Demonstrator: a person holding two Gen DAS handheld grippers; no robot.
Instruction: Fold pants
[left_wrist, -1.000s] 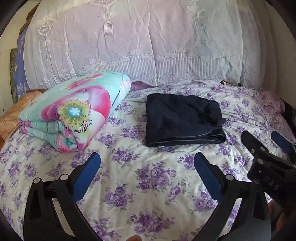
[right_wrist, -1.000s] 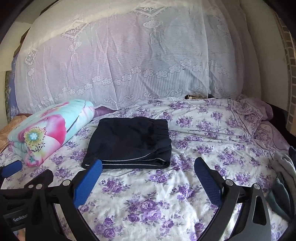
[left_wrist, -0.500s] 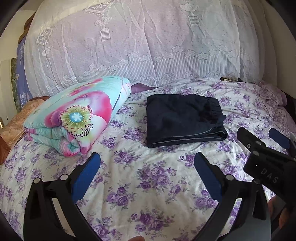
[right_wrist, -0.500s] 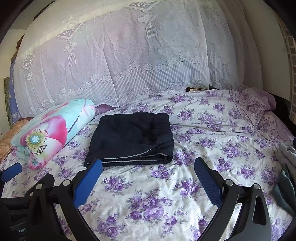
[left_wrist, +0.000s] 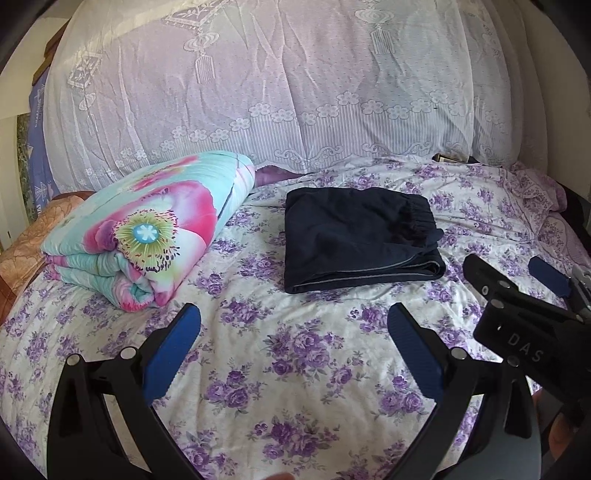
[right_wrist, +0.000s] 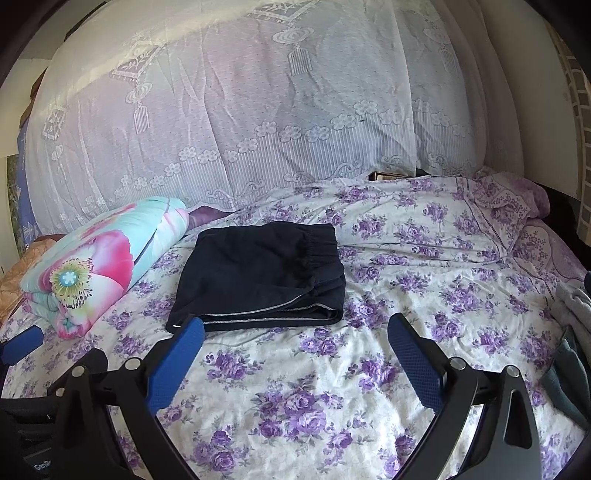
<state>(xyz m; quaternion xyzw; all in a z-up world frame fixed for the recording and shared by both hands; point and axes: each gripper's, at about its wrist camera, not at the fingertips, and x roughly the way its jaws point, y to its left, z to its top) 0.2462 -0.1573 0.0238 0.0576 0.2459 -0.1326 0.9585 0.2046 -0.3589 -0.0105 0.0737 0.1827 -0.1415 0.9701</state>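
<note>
Dark navy pants (left_wrist: 354, 236) lie folded into a flat rectangle on the flowered bed sheet (left_wrist: 295, 354), elastic waistband at the right. They also show in the right wrist view (right_wrist: 262, 273). My left gripper (left_wrist: 293, 317) is open and empty, held above the sheet well in front of the pants. My right gripper (right_wrist: 295, 328) is open and empty, just in front of the pants' near edge. The right gripper also shows at the right edge of the left wrist view (left_wrist: 517, 273).
A rolled flowered quilt (left_wrist: 147, 229) lies left of the pants. A white lace curtain (left_wrist: 280, 85) hangs behind the bed. Purple pillows (right_wrist: 524, 221) lie at the far right. Grey and teal clothes (right_wrist: 572, 332) lie at the bed's right edge.
Both grippers have drawn back and tilted up a little from the pants. The folded pants have not moved. Both grippers stay open.
</note>
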